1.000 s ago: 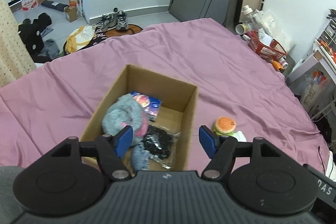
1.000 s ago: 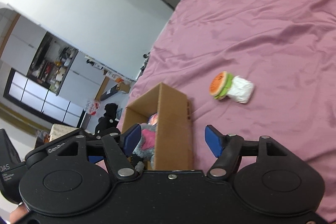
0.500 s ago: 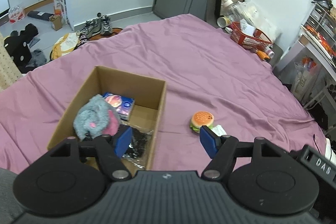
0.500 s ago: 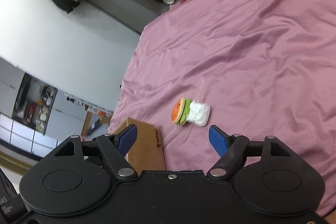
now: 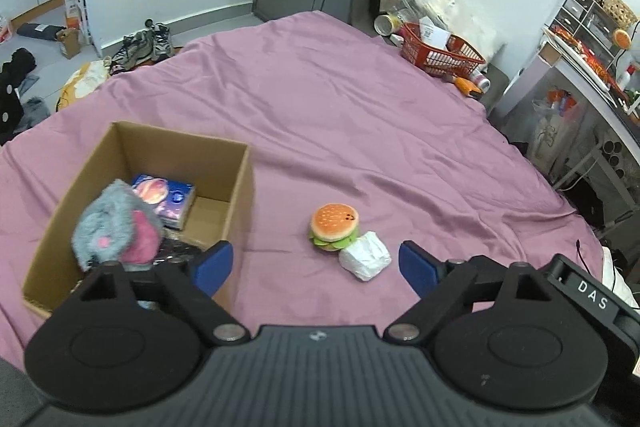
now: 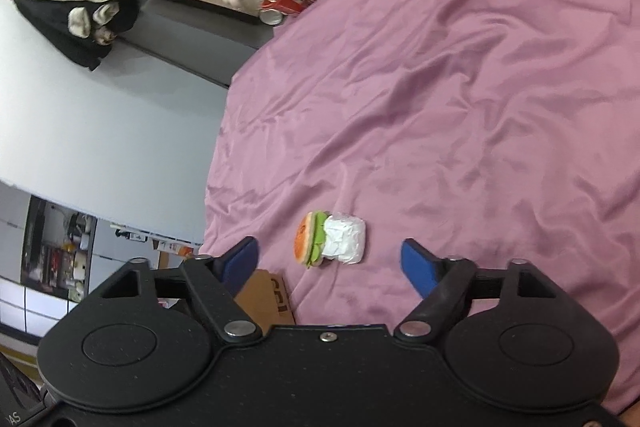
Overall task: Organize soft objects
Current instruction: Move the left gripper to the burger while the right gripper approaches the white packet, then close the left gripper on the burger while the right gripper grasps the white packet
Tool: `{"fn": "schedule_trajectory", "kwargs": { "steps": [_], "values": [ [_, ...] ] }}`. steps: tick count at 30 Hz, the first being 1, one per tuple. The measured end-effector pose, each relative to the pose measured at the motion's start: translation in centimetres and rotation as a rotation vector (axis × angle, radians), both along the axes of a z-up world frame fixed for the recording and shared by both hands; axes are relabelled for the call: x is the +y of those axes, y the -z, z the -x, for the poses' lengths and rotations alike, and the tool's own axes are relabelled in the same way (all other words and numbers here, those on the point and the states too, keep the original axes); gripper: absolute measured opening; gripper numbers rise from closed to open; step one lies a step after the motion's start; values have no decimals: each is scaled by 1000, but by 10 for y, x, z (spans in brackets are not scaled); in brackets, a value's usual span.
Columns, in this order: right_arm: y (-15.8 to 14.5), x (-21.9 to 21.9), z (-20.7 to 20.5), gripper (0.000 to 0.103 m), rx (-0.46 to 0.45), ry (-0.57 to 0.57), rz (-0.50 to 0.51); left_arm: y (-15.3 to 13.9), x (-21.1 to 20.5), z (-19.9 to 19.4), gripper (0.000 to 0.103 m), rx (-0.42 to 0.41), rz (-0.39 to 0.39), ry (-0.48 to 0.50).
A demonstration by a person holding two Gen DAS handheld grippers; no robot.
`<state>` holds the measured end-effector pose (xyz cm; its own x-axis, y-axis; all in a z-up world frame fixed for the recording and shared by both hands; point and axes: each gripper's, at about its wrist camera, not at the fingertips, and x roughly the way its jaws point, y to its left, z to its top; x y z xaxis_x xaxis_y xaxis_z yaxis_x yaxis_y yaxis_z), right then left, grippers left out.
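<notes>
A plush hamburger (image 5: 334,221) (image 6: 309,240) lies on the purple bedsheet (image 5: 360,115), touching a white crumpled packet (image 5: 365,255) (image 6: 344,240). To their left stands an open cardboard box (image 5: 236,183) (image 6: 262,297) holding a grey and pink plush toy (image 5: 114,225), a blue printed packet (image 5: 166,197) and a black bag. My left gripper (image 5: 316,263) hovers short of the hamburger and packet, jaws opening, nothing between them. My right gripper (image 6: 330,263) is rolled sideways, also short of the two, jaws opening and empty.
A red basket (image 5: 440,51) with bottles and clutter sits past the bed's far right corner. A desk and shelves (image 5: 592,67) line the right side. Shoes and clothes lie on the floor at far left.
Both views have swung from the box toward the hamburger and packet, which now sit between each gripper's fingers in the picture. Both pairs of jaws stand wider apart. The right view has rolled.
</notes>
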<state>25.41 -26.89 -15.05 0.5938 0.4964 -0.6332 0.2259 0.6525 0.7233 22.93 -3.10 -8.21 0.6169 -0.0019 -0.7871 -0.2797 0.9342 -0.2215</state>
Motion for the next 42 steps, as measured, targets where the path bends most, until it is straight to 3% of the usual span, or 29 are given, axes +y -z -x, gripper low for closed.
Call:
{"fn": "schedule_trajectory", "kwargs": {
  "steps": [2, 4, 11, 22, 27, 32, 42],
  "values": [
    [6, -1, -2, 84, 14, 12, -15, 4, -3, -7, 95, 10, -6, 5],
    [11, -1, -6, 88, 26, 18, -29, 8, -4, -13, 95, 19, -6, 10],
    [26, 8, -17, 87, 42, 33, -44, 26, -1, -33, 95, 46, 28, 18],
    [49, 11, -28, 62, 85, 38, -85, 57, 3, -54, 91, 69, 51, 19],
    [57, 11, -34, 55, 95, 43, -109, 63, -1, -65, 83, 71, 61, 39],
    [63, 15, -39, 48, 104, 37, -119, 71, -2, -77, 67, 97, 75, 45],
    [78, 25, -49, 40, 145, 30, -119, 95, 3, -99, 63, 142, 99, 30]
  ]
}}
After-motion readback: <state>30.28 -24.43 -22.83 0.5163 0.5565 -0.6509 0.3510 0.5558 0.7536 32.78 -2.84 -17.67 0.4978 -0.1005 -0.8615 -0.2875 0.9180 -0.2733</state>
